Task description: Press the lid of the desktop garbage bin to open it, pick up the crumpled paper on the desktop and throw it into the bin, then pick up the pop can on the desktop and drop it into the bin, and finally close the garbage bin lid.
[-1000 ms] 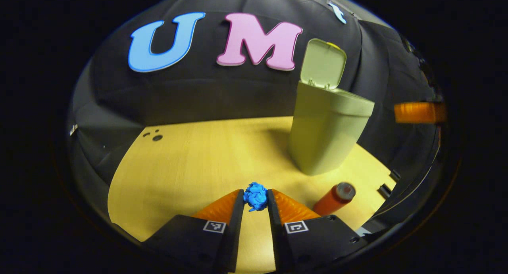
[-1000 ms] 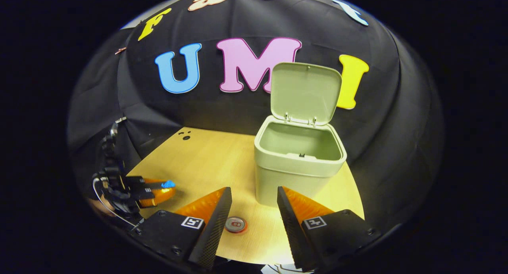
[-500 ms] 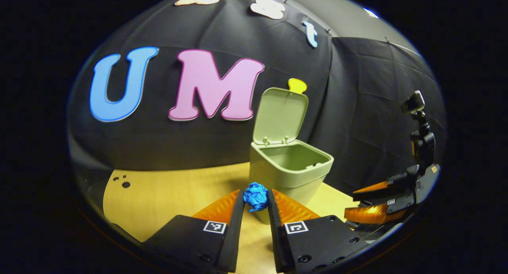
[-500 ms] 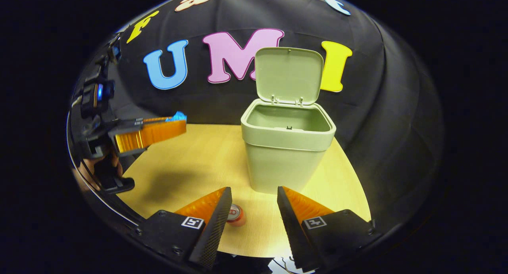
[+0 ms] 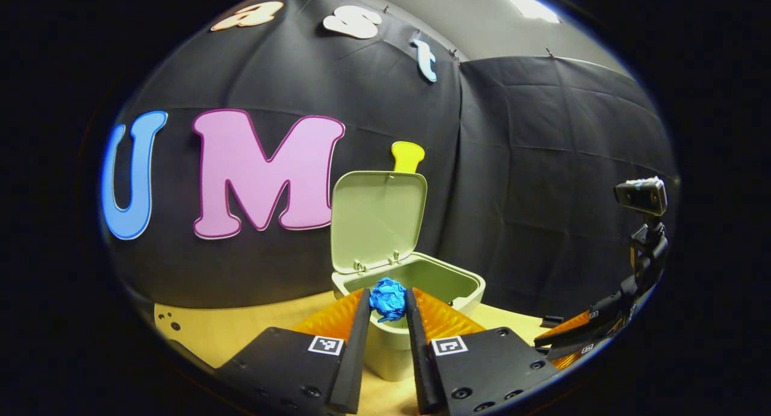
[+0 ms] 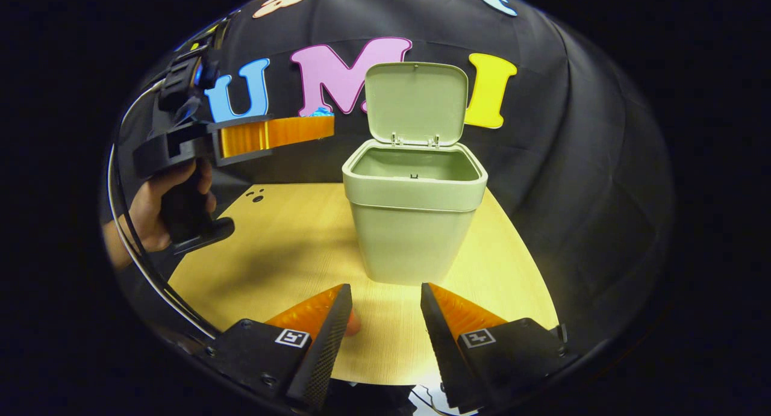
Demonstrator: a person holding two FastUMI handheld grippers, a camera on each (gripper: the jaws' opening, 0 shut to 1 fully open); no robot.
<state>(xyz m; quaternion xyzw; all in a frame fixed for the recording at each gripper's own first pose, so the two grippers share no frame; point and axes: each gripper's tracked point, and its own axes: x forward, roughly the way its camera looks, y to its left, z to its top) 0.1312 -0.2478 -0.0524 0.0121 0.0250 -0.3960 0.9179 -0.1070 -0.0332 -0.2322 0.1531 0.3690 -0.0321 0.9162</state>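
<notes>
The pale green bin [image 5: 421,286] [image 6: 413,223] stands on the wooden desktop [image 6: 289,247] with its lid [image 5: 376,220] [image 6: 415,103] tipped up and back. My left gripper [image 5: 387,301] is shut on the blue crumpled paper [image 5: 388,300], held in the air just short of the bin's near rim. In the right gripper view the left gripper [image 6: 325,127] hangs high, left of the bin, with a bit of blue paper [image 6: 319,111] at its tip. My right gripper [image 6: 385,298] is open, low over the desk in front of the bin. A sliver of the pop can [image 6: 353,323] peeks from behind its left finger.
A person's hand [image 6: 153,208] grips the left gripper's handle at the left. The right gripper with its camera [image 5: 641,196] shows at the far right of the left gripper view. Small holes [image 6: 258,195] mark the desk's back left corner. Black cloth walls close in behind.
My left gripper has risen and moved toward the bin with the paper, now near its rim. The right gripper has shifted, so the can is nearly hidden behind its left finger.
</notes>
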